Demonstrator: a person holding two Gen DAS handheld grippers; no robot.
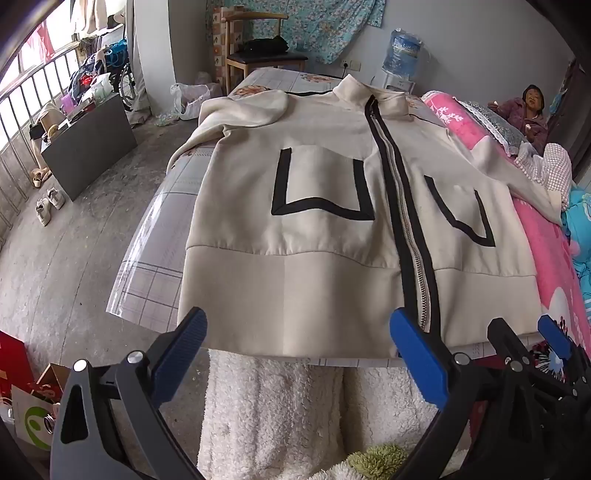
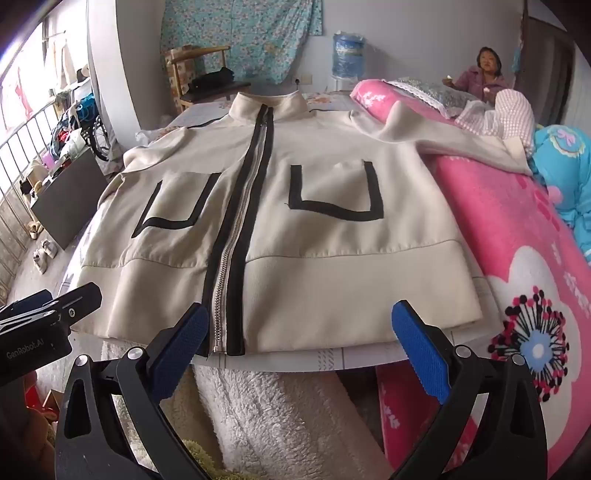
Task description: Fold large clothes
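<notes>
- Now, at nine o'clock, the left gripper (image 1: 297, 326) hangs with its jaws spread wide, gripping nothing, just short of the hem.
- Centre stage, the cream jacket (image 1: 314, 206) lies flat on the bed (image 1: 155, 288), zipped, collar at twelve o'clock.
- Over at three o'clock, the right gripper (image 2: 297, 321) gapes too, empty, beside the pink blanket (image 2: 517, 229).

We see a bare grey concrete floor (image 1: 74, 266) and pale grey walls (image 1: 461, 40). Daylight enters through a barred window (image 1: 22, 103) on the left. A wooden chair (image 1: 258, 44) stands against the far wall, beneath a hanging floral cloth (image 1: 314, 26). A water dispenser bottle (image 1: 402, 51) stands near a wall socket (image 1: 351, 65). A dark cabinet (image 1: 88, 144) sits beside the window.
</notes>
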